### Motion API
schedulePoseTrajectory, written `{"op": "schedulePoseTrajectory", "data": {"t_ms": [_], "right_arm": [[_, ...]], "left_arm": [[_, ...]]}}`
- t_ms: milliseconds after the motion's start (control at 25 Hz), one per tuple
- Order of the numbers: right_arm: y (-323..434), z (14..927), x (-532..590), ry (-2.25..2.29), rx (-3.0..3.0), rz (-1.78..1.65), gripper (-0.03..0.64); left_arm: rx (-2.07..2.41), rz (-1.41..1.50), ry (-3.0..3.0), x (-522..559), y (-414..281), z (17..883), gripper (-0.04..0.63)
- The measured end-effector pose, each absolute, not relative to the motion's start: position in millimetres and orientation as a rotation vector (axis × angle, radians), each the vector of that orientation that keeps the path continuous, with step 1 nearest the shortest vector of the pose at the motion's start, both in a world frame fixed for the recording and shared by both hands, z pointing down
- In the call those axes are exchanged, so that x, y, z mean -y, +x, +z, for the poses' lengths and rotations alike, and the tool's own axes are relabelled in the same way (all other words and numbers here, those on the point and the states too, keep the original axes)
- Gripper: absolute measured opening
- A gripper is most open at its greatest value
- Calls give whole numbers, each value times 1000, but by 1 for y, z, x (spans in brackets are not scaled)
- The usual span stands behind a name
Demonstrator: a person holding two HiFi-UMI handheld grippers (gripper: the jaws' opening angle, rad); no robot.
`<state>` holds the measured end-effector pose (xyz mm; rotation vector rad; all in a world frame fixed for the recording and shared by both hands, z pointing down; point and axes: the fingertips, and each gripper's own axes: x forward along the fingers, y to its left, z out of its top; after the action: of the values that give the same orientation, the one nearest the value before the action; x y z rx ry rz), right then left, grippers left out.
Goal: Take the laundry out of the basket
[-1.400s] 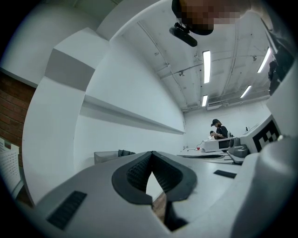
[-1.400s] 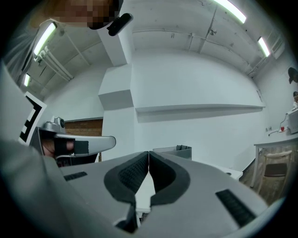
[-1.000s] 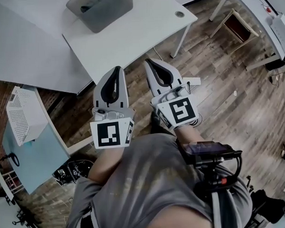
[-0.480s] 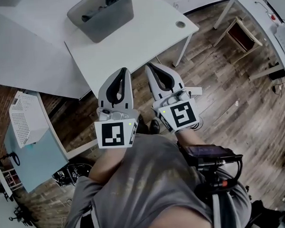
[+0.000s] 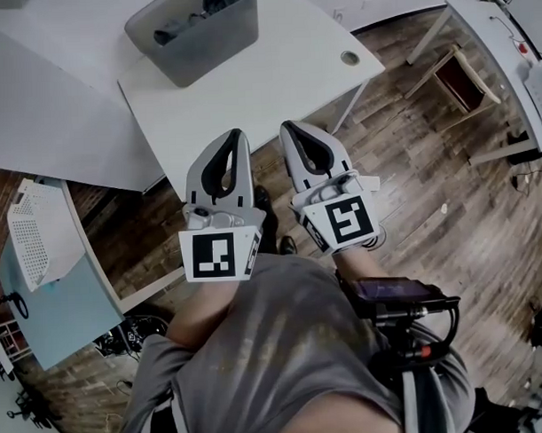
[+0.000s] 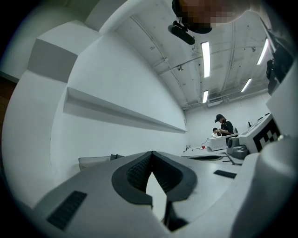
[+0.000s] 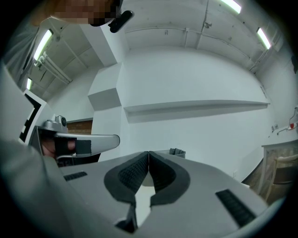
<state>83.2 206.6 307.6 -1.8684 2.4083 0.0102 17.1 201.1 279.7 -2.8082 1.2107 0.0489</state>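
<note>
Our left tool [image 5: 236, 134] and right tool [image 5: 288, 127] sit pressed together, empty, mid-frame; reaching the basket [image 5: 197, 47] at the frame's top unopened, we'd likely shove it along the tabletop [image 5: 275, 73].

No words, brand or nr. can be read anywhere. The only signs are 2 black-and-white square code markers, w/o letters: the left marker [image 5: 217, 255] on the left gripper [image 5: 235, 134] and the right marker [image 5: 346, 222] on the right gripper [image 5: 286, 126]. The right one's pattern looks approx. like a 5, but it is a code, not print.
</note>
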Motion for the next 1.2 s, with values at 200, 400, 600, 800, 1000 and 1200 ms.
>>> {"op": "schedulePoseTrajectory", "data": {"t_ms": [200, 400, 600, 800, 1000, 1200], "right_arm": [[81, 313, -162, -1844, -2465, -1, 8], [67, 319, -108, -1812, -2520, -16, 8], [56, 317, -56, -1760, -2576, -21, 9], [47, 306, -13, -1746, -2587, 14, 8], [32, 298, 23, -1708, -2633, 48, 8], [24, 284, 53, -1690, -2669, 126, 9]], "left_arm": [[-1285, 66, -2821, -159, 13, 287, 8], [-1356, 72, -2811, -106, -3, 290, 8], [-1437, 87, -2786, -59, -16, 290, 8], [-1455, 120, -2778, -17, -26, 287, 8], [-1473, 169, -2754, 19, -35, 281, 8], [-1480, 246, -2737, 47, -40, 269, 8]]}}
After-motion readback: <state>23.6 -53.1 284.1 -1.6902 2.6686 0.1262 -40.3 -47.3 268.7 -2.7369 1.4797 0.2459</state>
